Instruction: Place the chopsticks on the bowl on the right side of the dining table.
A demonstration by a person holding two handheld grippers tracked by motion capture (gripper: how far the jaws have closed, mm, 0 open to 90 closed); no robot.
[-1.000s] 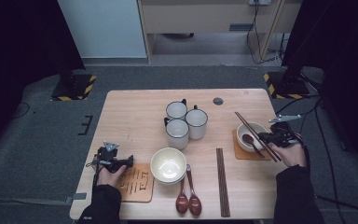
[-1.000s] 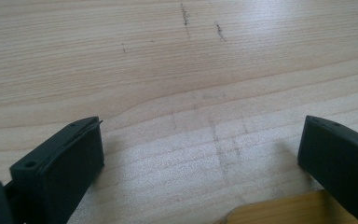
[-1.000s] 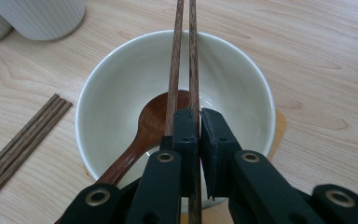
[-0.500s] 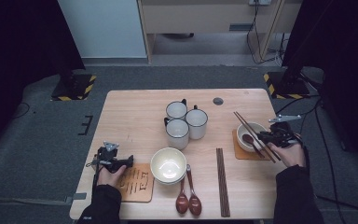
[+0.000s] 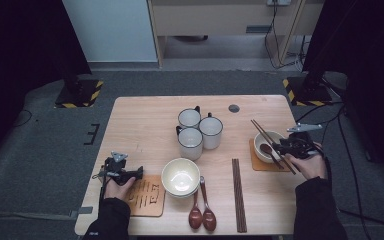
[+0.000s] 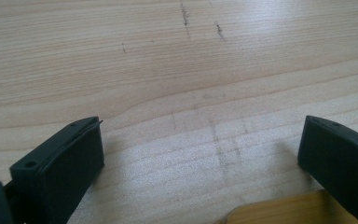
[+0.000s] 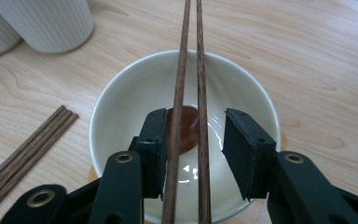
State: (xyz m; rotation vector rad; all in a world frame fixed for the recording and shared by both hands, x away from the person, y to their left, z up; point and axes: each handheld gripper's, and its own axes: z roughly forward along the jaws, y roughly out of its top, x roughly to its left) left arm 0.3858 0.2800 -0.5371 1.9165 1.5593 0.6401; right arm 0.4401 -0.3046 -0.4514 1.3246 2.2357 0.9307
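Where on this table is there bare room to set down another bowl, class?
Free: the far left corner of the table, left of the three mugs, and the strip between the chopsticks lying flat and the right coaster. Crowded: the near middle around the large bowl and spoons.

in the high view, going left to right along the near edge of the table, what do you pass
left gripper → square wooden coaster → large cream bowl → two brown wooden spoons → dark wooden chopsticks lying flat → right gripper

The high view looks forward and down over the whole pale wooden table (image 5: pixel 145 125), whose small white bowl (image 5: pixel 269 145) the close right gripper view shares (image 7: pixel 121 93)
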